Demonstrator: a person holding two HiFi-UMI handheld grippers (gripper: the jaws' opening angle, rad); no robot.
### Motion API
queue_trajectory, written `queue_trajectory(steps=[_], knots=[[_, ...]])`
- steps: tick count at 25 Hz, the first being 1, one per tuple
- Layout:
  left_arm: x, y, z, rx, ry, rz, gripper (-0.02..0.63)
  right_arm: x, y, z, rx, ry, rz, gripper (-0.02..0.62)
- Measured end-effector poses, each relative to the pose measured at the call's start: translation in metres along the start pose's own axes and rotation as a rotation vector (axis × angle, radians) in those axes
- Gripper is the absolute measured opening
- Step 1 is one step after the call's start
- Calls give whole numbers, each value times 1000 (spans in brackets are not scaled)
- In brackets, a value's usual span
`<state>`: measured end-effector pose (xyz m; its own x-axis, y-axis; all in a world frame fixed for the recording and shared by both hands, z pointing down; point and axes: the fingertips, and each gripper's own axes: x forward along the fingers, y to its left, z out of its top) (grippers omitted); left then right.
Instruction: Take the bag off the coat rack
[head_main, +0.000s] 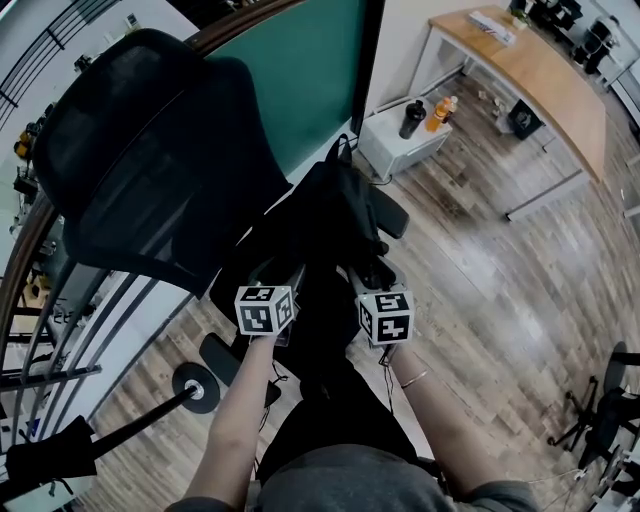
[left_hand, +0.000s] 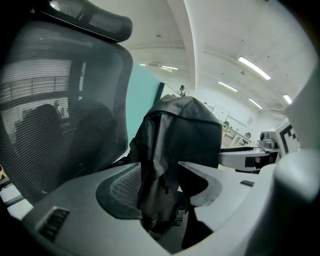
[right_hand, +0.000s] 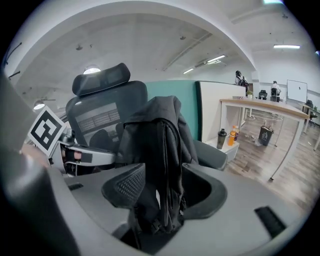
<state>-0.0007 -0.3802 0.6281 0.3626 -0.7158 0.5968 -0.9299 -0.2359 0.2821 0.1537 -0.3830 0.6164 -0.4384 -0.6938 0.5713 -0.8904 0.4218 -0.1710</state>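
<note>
Now left tongs (left_hand: 159, 186) and right tongs (right_hand: 162, 192) both gape wide, the black bag (right_hand: 155, 130) unclamped between each pair of jaws

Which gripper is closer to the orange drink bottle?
Right. The right gripper flanks the black fabric bag on the side toward the orange drink bottle; the left gripper flanks the far side.

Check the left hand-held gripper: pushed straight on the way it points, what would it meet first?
The black bag. It stands dead ahead of the left hand-held gripper, its lower part between the open jaws; depth is hard to judge, but nothing nearer shows. The mesh chair back lies off to the left.
</note>
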Motion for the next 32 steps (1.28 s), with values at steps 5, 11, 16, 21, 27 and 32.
queue_trajectory(steps=[5,11,16,21,27,32], knots=[[-27,-2,-4,29,-25,7,221,-22,4,-8,47,-19,-35,215],[-67,-11,3,37,-94,11,161,-52,29,-6,74,-64,0,184],[-99,-12,11,18,-160,24,115,-70,53,3,65,-105,43,131],[-133,-16,13,-12,-226,32,73,-89,78,14,45,-143,74,66],[-169,-20,7,-10,-277,40,49,-110,108,25,15,-200,116,5],[-198,-14,2,-12,-303,74,38,-130,128,32,-20,-238,141,5]])
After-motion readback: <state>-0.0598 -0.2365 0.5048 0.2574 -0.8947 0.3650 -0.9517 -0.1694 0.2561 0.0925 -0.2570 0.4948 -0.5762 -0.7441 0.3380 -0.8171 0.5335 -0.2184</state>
